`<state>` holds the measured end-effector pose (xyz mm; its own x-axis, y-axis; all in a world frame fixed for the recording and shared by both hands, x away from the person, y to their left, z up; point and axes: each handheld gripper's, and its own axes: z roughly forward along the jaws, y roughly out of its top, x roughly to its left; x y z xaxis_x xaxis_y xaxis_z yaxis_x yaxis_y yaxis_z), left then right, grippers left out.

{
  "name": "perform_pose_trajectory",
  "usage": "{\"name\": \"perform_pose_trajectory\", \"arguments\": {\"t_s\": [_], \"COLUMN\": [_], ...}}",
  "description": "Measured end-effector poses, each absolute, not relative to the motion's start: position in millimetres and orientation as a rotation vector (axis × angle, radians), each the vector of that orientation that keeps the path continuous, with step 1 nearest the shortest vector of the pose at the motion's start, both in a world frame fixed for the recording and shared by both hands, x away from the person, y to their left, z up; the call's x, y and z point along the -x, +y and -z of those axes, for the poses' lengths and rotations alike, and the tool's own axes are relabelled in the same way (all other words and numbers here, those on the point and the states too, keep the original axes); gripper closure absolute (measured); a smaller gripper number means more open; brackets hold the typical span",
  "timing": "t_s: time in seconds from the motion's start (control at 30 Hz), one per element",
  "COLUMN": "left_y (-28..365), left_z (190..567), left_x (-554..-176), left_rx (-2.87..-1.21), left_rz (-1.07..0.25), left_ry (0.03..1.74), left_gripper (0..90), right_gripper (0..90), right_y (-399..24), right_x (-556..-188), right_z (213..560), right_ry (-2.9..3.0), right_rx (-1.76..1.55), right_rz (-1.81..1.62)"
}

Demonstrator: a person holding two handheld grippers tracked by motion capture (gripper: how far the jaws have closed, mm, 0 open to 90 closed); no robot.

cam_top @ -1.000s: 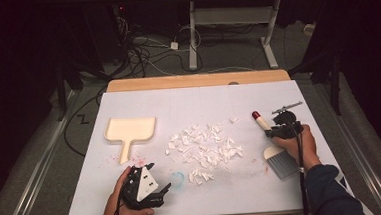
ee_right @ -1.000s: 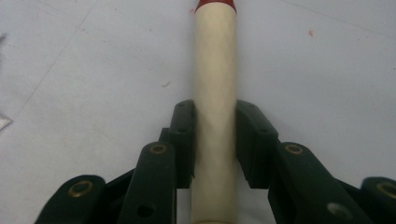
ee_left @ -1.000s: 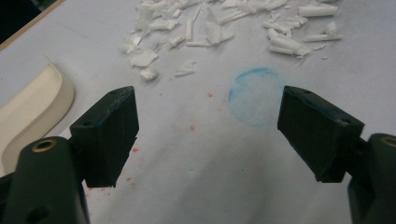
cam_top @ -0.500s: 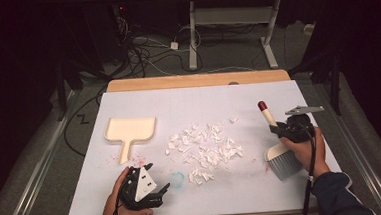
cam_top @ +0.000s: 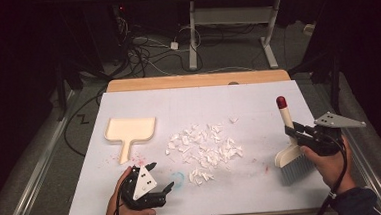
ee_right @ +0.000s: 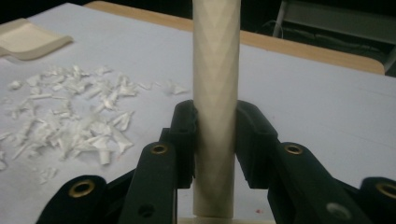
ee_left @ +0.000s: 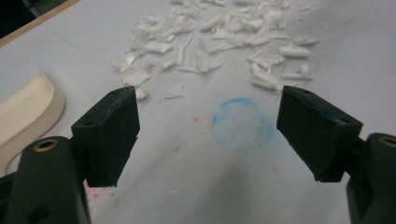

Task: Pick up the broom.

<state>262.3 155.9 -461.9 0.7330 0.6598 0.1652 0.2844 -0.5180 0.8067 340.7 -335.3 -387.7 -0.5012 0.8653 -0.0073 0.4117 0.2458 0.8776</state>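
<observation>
Gripping the brush (cam_top: 290,146) at right, the right gripper (cam_top: 294,133) is clamping its handle; the left gripper (cam_top: 160,182) is hanging open, the scraps (cam_top: 203,148) are lying unswept, and the dustpan (cam_top: 129,131) is sitting untouched.

We see a table (cam_top: 197,81) with a wooden far edge, covered by a white sheet (cam_top: 258,108). On the sheet lies a heap of white paper scraps (cam_top: 203,148), our landmark. Left of the scraps lies a cream dustpan (cam_top: 129,131), its handle pointing toward the near edge. Just on the near side of the scraps we find a blue ring mark (ee_left: 242,124), with red specks (cam_top: 140,159) between it and the dustpan.
</observation>
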Motion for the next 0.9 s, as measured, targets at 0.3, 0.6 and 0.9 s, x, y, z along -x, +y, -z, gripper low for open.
{"name": "perform_pose_trajectory", "arguments": {"t_s": [0.3,0.6,0.9], "left_y": [96.7,-6.5,-38.5], "left_z": [431.4,407.7,424.6], "left_x": [-263.6,-270.6,-289.4], "left_rx": [-2.023,-1.948,-1.873], "left_rz": [-0.385,-0.231,-0.16], "left_ry": [0.617,0.458,0.569], "left_gripper": [20.7,22.5,37.8], "right_gripper": [71.9,71.8,71.8], "right_y": [-314.4,-271.7,-235.1], "right_x": [-320.1,-305.1,-288.2], "right_z": [365.5,354.4,353.2], "right_ry": [1.995,2.008,2.019], "right_rx": [-1.066,-0.937,-0.829], "right_rz": [-1.258,-1.297,-1.317]}}
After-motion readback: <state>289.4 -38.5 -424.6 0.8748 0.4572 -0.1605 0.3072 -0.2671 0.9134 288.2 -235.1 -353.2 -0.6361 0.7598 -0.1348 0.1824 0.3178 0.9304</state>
